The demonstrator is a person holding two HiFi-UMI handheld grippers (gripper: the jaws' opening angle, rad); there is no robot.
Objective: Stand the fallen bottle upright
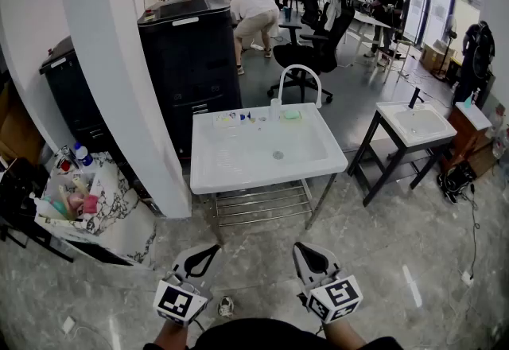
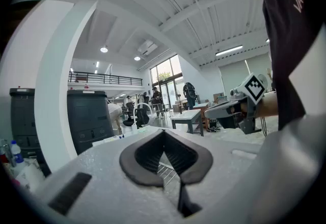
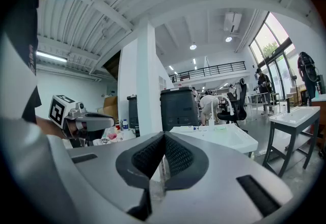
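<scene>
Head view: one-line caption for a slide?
Left gripper and right gripper, both shut and empty, held low in front of a white sink.

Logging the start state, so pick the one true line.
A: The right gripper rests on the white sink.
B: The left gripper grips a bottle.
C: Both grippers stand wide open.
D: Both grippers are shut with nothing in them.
D: the left gripper and the right gripper each show pads closed together with nothing between them, held well short of the white sink.
</scene>
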